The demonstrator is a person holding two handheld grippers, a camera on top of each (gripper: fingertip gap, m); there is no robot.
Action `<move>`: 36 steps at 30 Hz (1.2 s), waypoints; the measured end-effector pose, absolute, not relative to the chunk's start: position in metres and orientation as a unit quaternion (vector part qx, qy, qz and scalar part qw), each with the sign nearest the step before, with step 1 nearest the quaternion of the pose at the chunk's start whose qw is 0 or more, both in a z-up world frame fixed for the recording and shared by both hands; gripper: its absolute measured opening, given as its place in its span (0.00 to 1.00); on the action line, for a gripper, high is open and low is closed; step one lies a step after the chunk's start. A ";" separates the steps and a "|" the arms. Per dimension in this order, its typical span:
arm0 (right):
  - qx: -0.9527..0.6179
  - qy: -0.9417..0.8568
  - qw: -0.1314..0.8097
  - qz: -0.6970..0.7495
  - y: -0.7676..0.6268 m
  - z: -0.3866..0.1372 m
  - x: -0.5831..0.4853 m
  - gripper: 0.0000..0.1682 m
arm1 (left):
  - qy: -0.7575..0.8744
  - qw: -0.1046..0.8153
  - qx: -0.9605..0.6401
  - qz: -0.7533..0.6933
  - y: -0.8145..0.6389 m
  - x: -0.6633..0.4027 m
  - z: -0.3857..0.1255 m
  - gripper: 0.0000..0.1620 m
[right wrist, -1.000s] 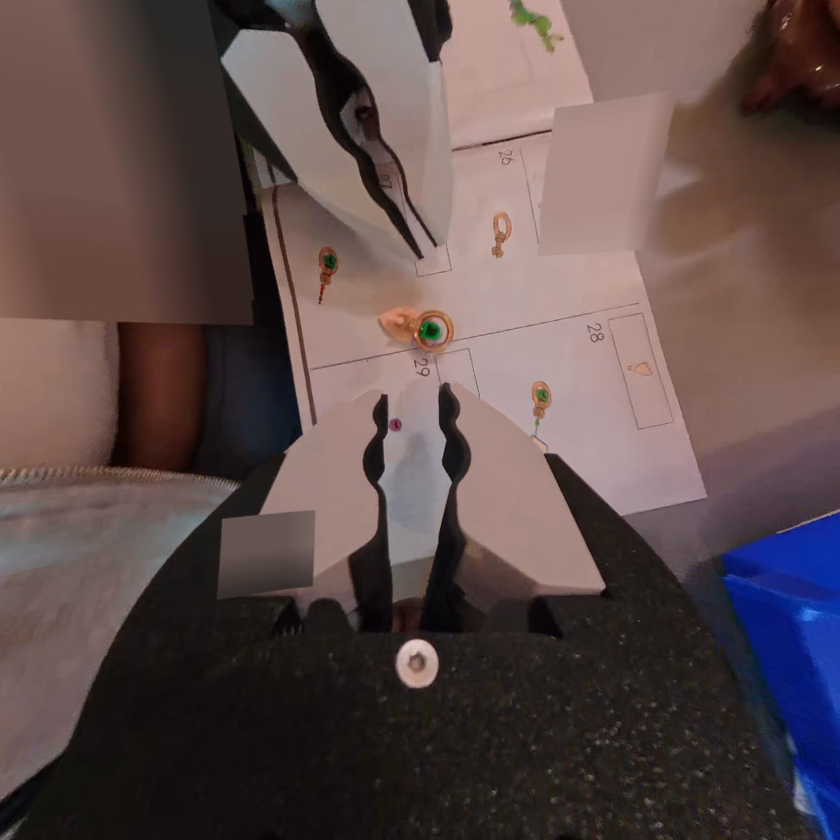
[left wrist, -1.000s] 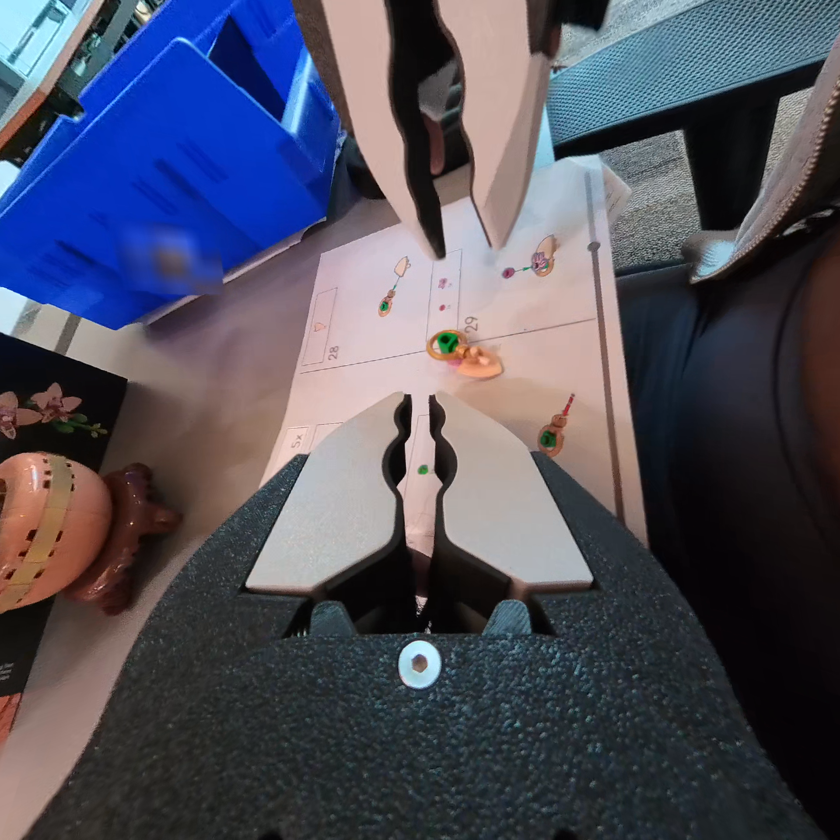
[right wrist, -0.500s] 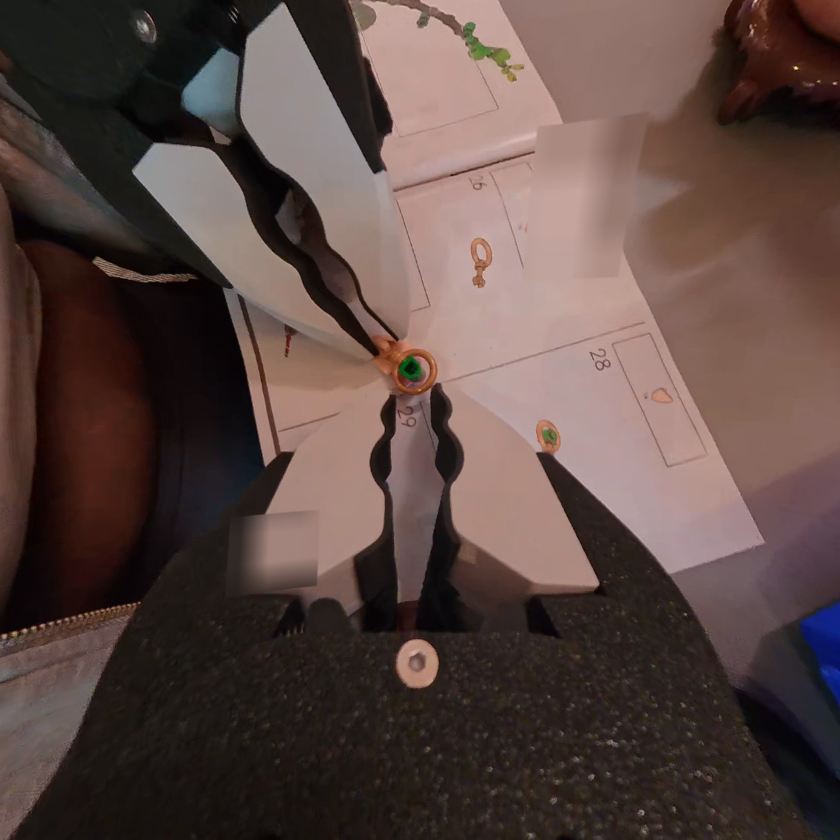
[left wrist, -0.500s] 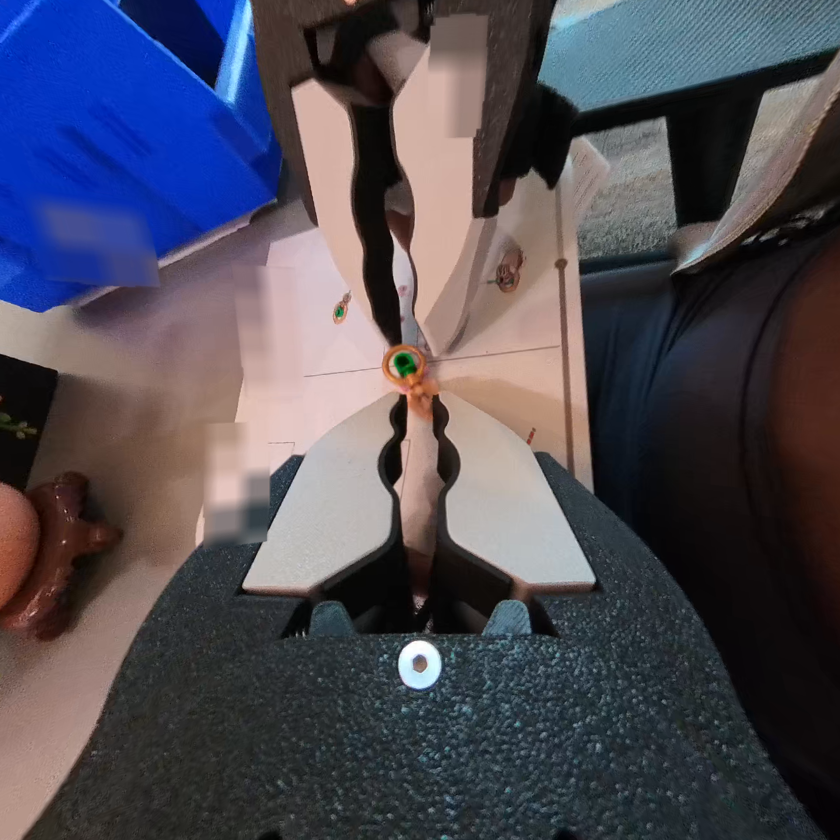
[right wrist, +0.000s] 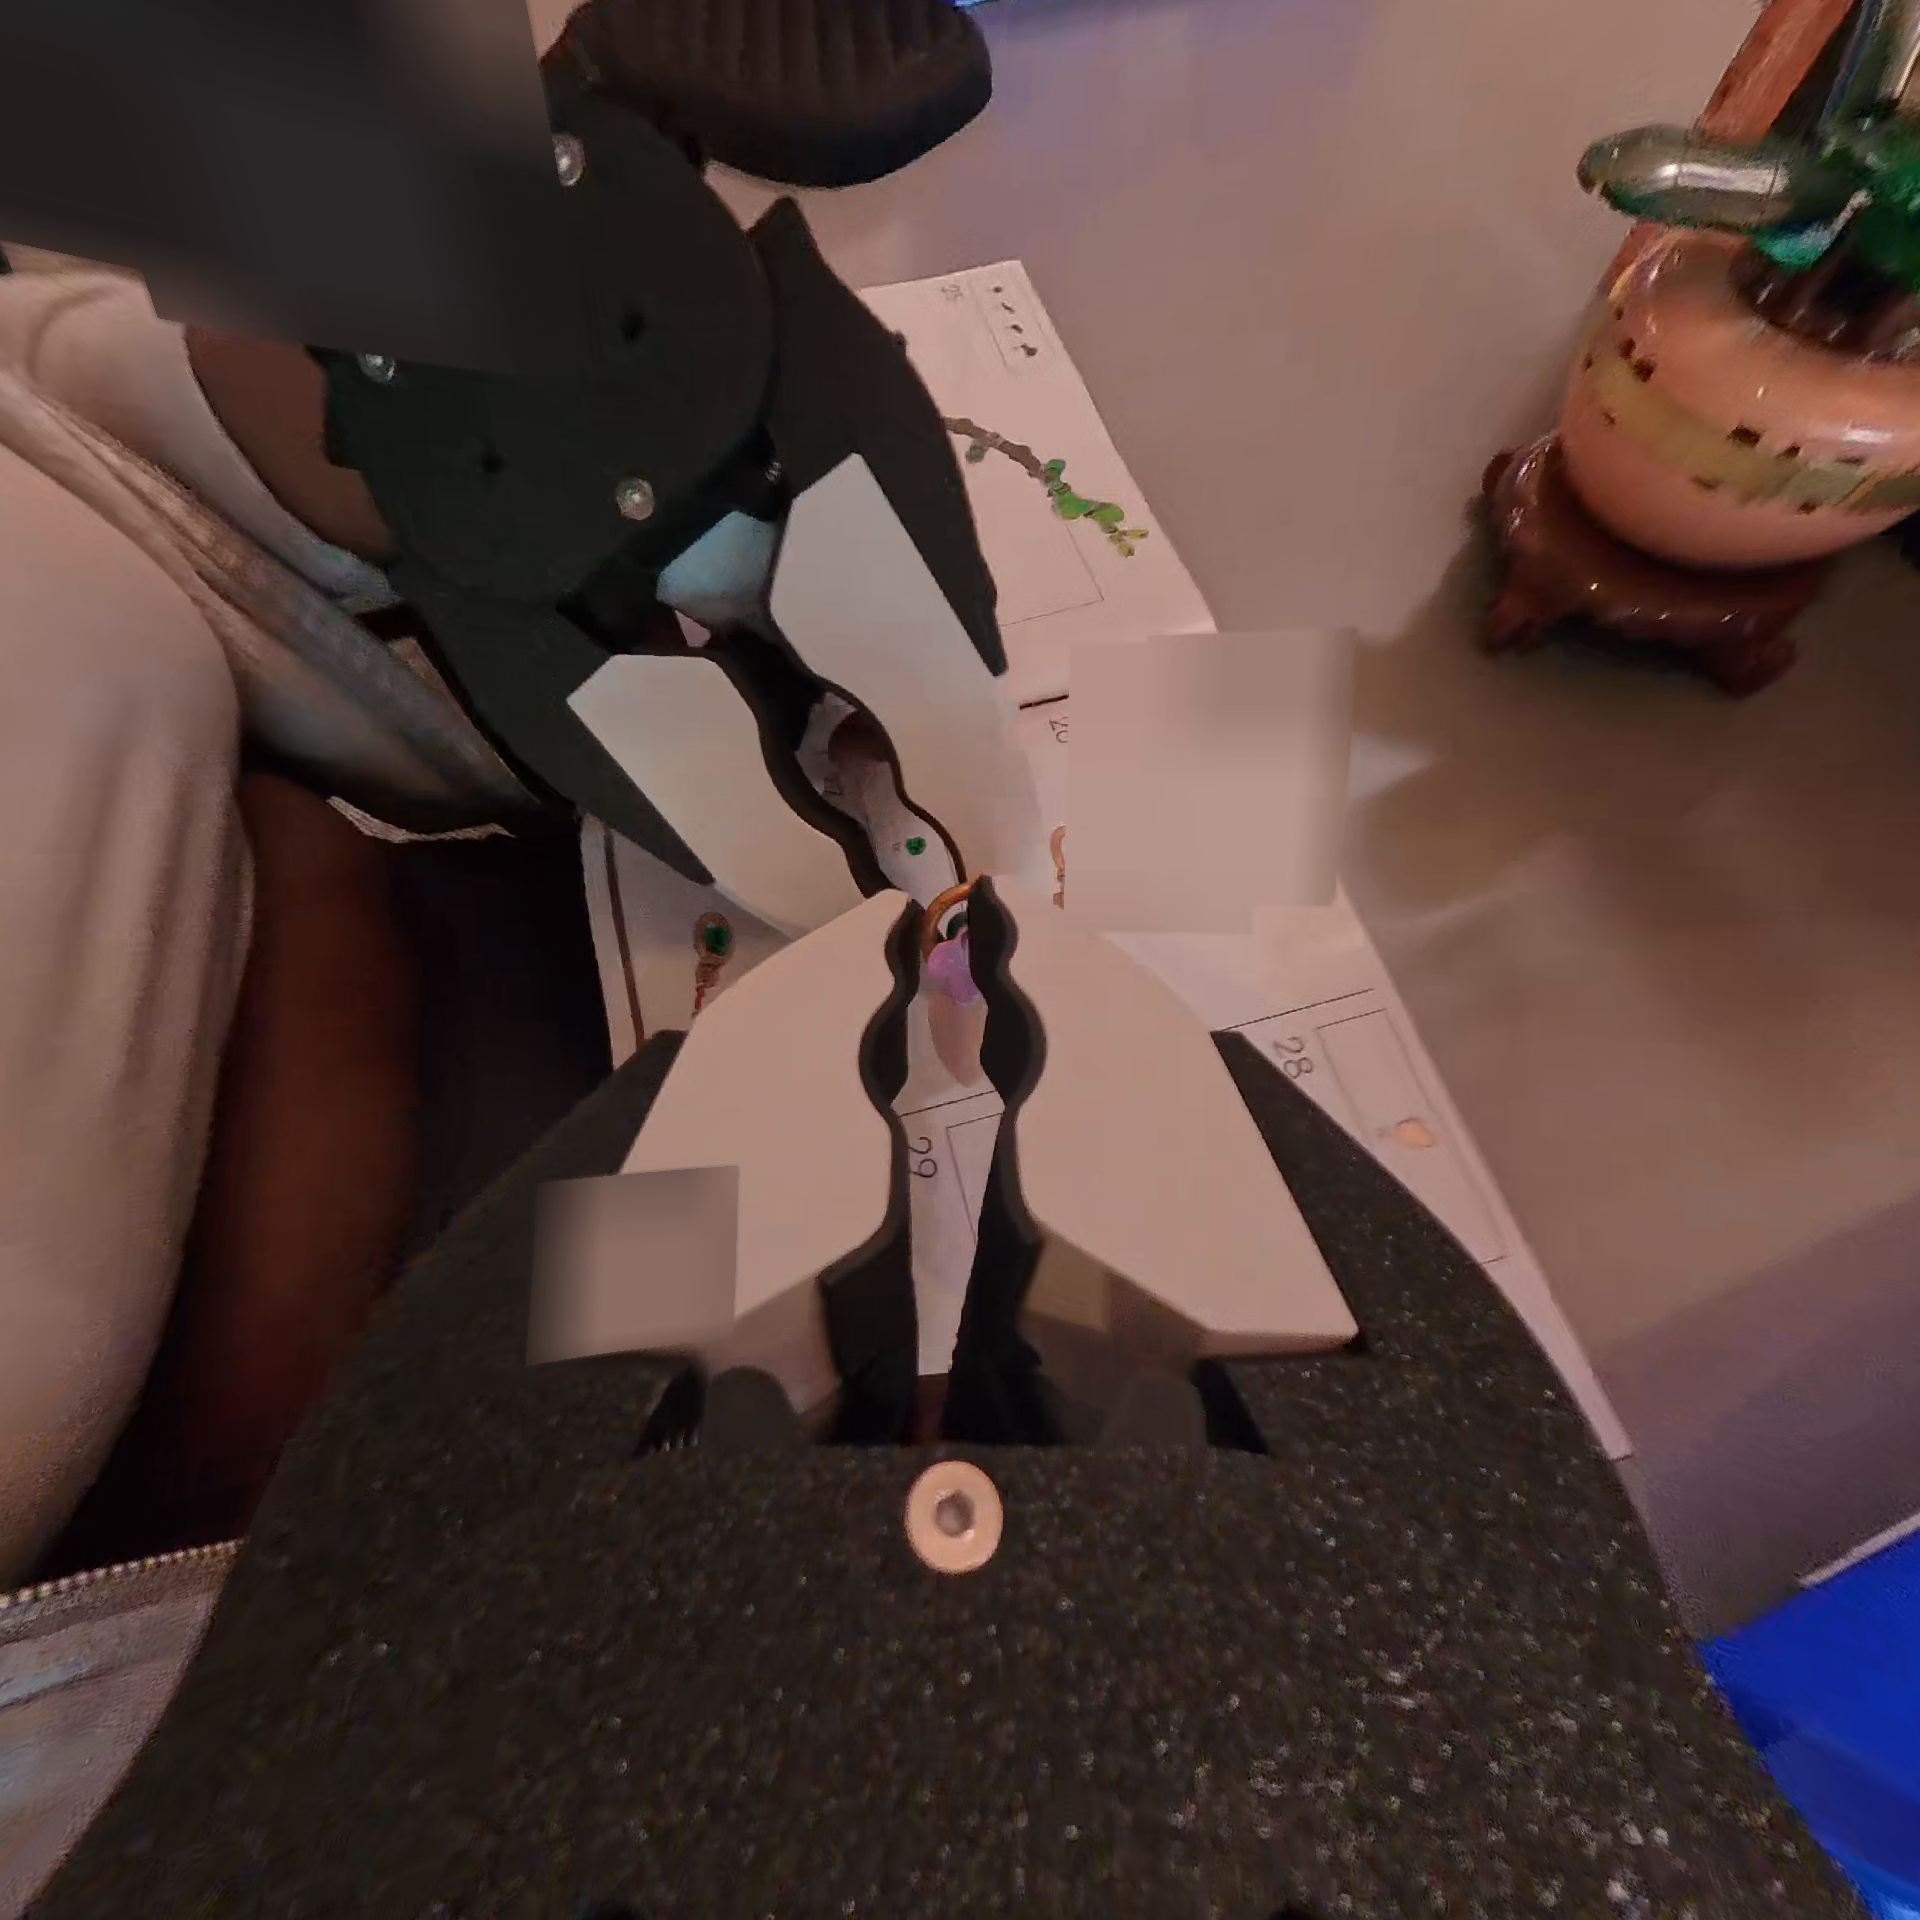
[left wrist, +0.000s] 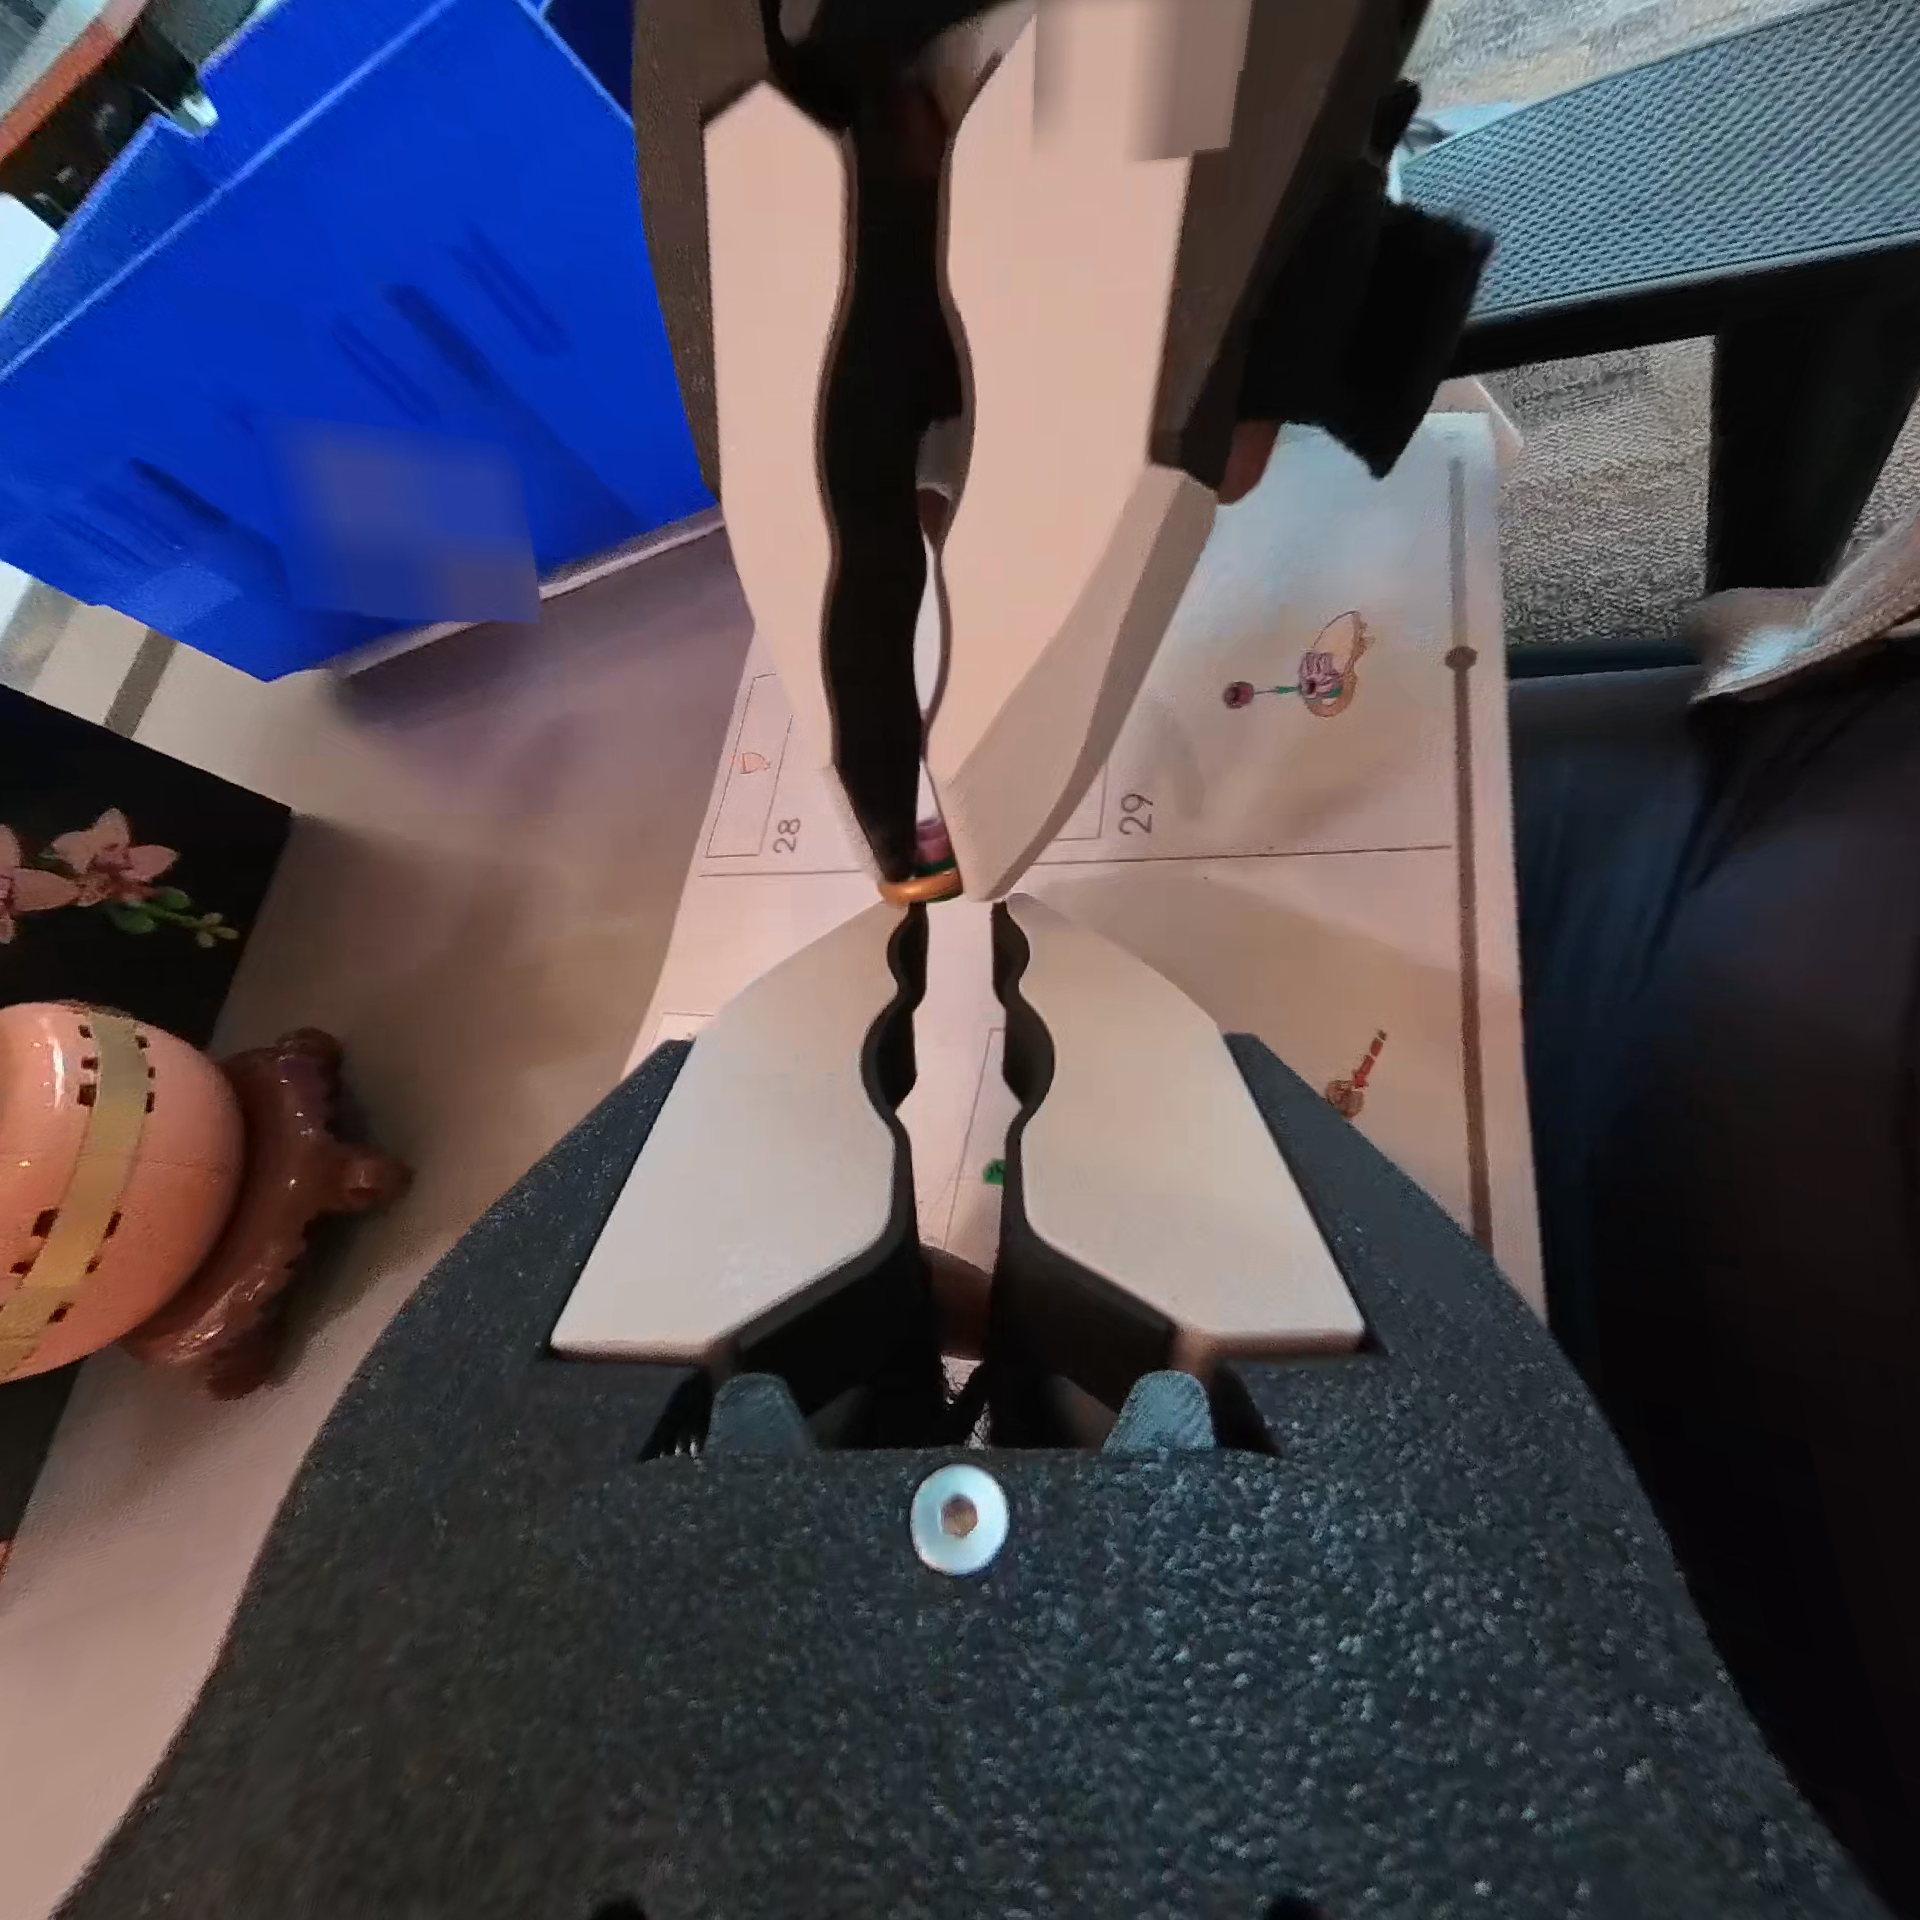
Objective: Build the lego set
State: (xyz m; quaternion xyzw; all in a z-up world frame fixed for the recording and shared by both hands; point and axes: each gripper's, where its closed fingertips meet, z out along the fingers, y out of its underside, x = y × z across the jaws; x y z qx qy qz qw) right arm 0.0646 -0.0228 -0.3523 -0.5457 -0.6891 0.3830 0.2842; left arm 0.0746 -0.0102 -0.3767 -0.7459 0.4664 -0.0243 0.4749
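Right gripper (right wrist: 951, 914) clenched on small lego flower piece (right wrist: 951, 982), lifted above instruction booklet (right wrist: 1382, 1153). Left gripper (left wrist: 954, 914) jaws parted, empty, tips just beside piece. Booklet printed; vase model (right wrist: 1714, 416) well apart.

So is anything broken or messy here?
Nothing looks broken or spilled. The right hand-held gripper holds the small gold-ringed flower piece with pale petal above the white paper instruction sheet; the pink brick vase stands upright.
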 end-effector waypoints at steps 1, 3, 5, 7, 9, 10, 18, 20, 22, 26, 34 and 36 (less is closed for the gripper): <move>-0.541 -0.696 0.286 0.375 -0.023 -0.353 0.064 0.05 | 0.468 0.468 -0.749 -0.024 -0.009 0.074 -0.377 0.07; -0.541 -0.707 0.279 0.360 -0.026 -0.362 0.063 0.04 | 0.470 0.454 -0.757 -0.015 -0.010 0.067 -0.380 0.08; -0.544 -0.721 0.269 0.335 -0.027 -0.376 0.061 0.04 | 0.470 0.436 -0.768 -0.005 -0.014 0.056 -0.386 0.08; -0.543 -0.732 0.260 0.318 -0.031 -0.387 0.059 0.05 | 0.472 0.421 -0.774 0.008 -0.020 0.045 -0.389 0.08; -0.541 -0.737 0.248 0.322 -0.038 -0.390 0.055 0.05 | 0.474 0.420 -0.774 0.014 -0.025 0.037 -0.387 0.08; -0.540 -0.738 0.241 0.326 -0.041 -0.390 0.055 0.05 | 0.472 0.416 -0.777 0.016 -0.027 0.034 -0.386 0.07; -0.592 -0.699 0.261 0.303 -0.016 -0.385 0.070 0.07 | 0.486 0.442 -0.753 0.026 -0.024 0.035 -0.378 0.07; -0.600 -0.697 0.265 0.291 -0.013 -0.389 0.071 0.13 | 0.495 0.431 -0.754 0.027 -0.020 0.036 -0.384 0.07; -0.602 -0.701 0.260 0.282 -0.014 -0.393 0.070 0.17 | 0.500 0.422 -0.756 0.014 -0.019 0.041 -0.389 0.06; -0.596 -0.701 0.258 0.295 -0.016 -0.395 0.066 0.14 | 0.503 0.418 -0.757 0.002 -0.020 0.045 -0.389 0.06; -0.522 -0.764 0.249 0.286 -0.010 -0.394 0.076 0.08 | 0.504 0.421 -0.754 -0.023 -0.023 0.059 -0.391 0.06; -0.494 -0.785 0.237 0.288 -0.012 -0.393 0.078 0.09 | 0.507 0.421 -0.752 -0.020 -0.023 0.059 -0.390 0.07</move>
